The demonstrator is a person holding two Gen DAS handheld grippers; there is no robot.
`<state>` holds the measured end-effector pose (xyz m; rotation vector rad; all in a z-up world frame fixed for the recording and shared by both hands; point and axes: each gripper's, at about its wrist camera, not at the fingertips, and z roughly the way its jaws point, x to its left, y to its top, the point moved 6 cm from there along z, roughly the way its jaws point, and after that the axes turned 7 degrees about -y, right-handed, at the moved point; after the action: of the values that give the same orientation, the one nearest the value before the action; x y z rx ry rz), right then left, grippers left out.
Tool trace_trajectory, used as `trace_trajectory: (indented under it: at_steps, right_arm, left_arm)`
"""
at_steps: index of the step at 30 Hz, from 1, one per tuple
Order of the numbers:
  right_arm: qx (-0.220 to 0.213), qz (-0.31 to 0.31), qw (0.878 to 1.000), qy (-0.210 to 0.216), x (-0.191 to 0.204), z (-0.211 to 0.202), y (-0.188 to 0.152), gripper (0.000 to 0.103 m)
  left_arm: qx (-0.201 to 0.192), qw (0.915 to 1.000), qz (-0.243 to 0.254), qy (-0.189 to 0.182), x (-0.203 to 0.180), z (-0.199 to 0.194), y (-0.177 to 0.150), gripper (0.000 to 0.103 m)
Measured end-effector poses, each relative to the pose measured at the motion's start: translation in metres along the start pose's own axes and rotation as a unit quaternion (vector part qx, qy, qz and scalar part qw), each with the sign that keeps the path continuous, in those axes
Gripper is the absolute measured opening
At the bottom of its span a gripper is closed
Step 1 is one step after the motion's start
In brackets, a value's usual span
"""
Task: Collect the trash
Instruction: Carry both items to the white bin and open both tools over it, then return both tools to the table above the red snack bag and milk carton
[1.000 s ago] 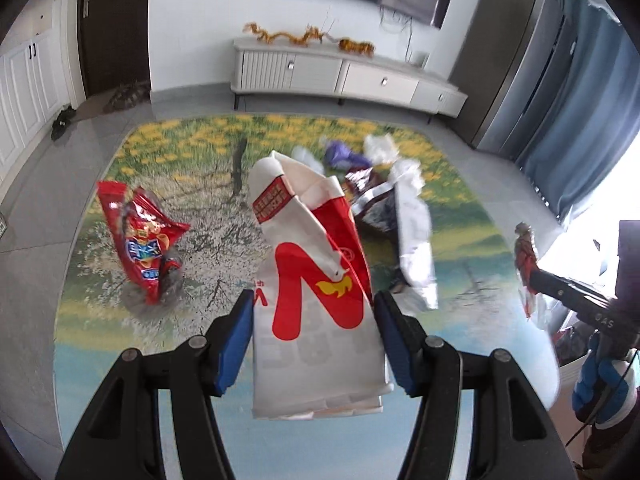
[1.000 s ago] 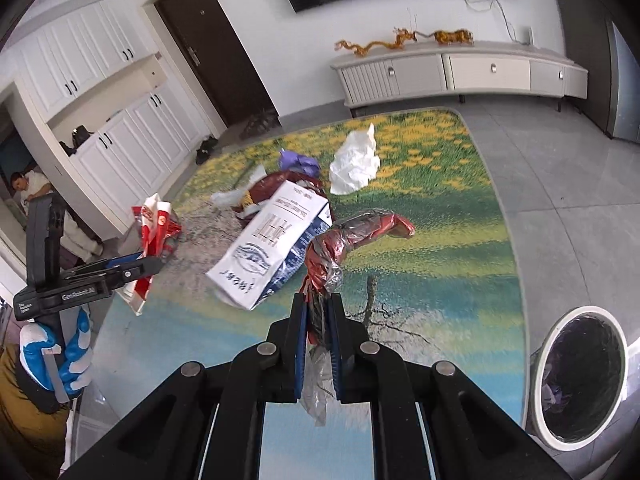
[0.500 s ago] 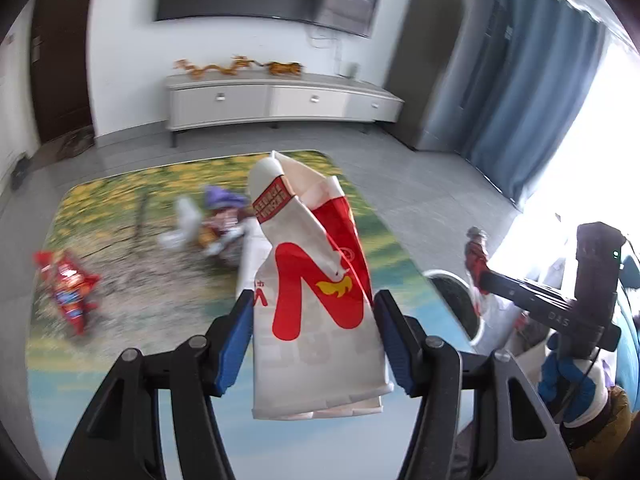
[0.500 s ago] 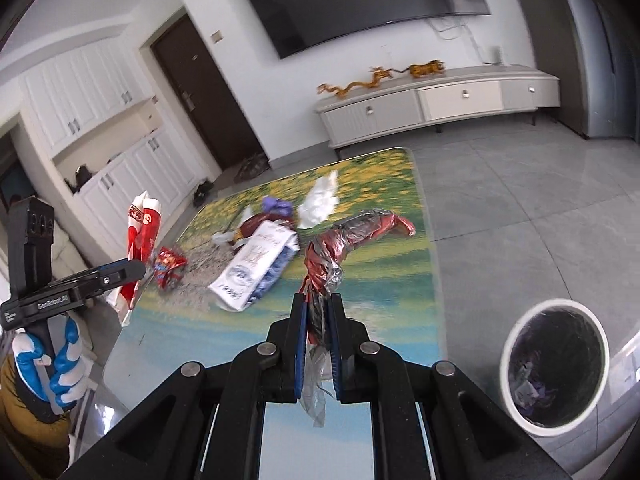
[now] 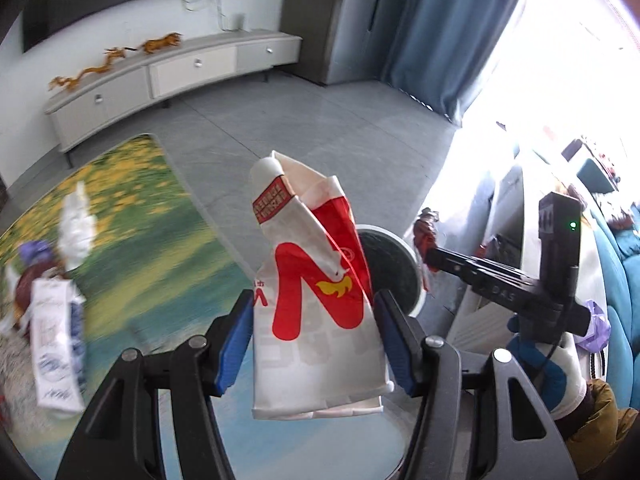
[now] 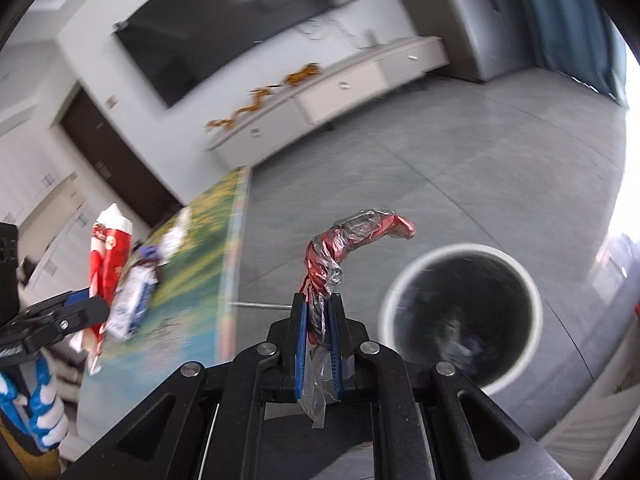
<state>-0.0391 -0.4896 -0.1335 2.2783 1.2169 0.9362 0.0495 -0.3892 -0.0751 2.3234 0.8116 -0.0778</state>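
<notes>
White-red paper bag (image 5: 320,304) upright, clamped between blue pads of left gripper (image 5: 316,336), held above floor. Twisted red-silver wrapper (image 6: 340,256) pinched tight in right gripper (image 6: 318,320), near white-rimmed trash bin (image 6: 460,312). More litter (image 5: 56,344) on floral rug (image 5: 140,248).

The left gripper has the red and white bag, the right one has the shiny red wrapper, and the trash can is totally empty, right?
Not quite. The trash can isn't empty: the right wrist view shows some trash at its bottom. The rest is right: the left hand-held gripper holds the red and white bag, the right hand-held gripper the shiny wrapper.
</notes>
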Motion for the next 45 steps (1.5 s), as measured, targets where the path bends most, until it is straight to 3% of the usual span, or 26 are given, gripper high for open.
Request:
trace_trajectory:
  at_steps: [7, 13, 14, 16, 18, 20, 30, 38, 45]
  right_arm:
    - [0.029, 0.045, 0.997, -0.048, -0.066, 0.034, 0.002, 0.012]
    - [0.047, 0.071, 0.993, -0.078, -0.097, 0.056, 0.001, 0.014]
    - [0.048, 0.079, 0.993, -0.079, -0.104, 0.057, -0.001, 0.017]
    - [0.046, 0.090, 0.991, -0.088, -0.109, 0.057, -0.003, 0.038]
    - [0.043, 0.096, 0.989, -0.100, -0.112, 0.055, -0.004, 0.048]
    - [0.042, 0.100, 0.988, -0.106, -0.117, 0.052, -0.006, 0.049]
    - [0.015, 0.104, 0.988, -0.117, -0.109, 0.027, -0.002, 0.052]
    - [-0.025, 0.076, 0.991, -0.104, -0.079, -0.006, 0.012, 0.054]
    - [-0.056, 0.046, 0.993, -0.088, -0.041, -0.036, 0.024, 0.055]
  left_arm:
    - [0.049, 0.9984, 0.004, -0.028, -0.036, 0.087, 0.030, 0.058]
    - [0.065, 0.9970, -0.012, -0.041, -0.049, 0.142, 0.048, 0.059]
    - [0.064, 0.9967, -0.018, -0.046, -0.049, 0.149, 0.050, 0.059]
    - [0.068, 0.9950, -0.036, -0.063, -0.049, 0.163, 0.055, 0.059]
    - [0.072, 0.9934, -0.048, -0.074, -0.048, 0.174, 0.057, 0.059]
    - [0.071, 0.9927, -0.053, -0.081, -0.049, 0.178, 0.059, 0.059]
    - [0.059, 0.9919, -0.054, -0.099, -0.058, 0.160, 0.059, 0.062]
    - [-0.016, 0.9970, -0.030, -0.069, -0.058, 0.094, 0.061, 0.062]
    - [-0.037, 0.9981, -0.012, -0.048, -0.051, 0.038, 0.046, 0.062]
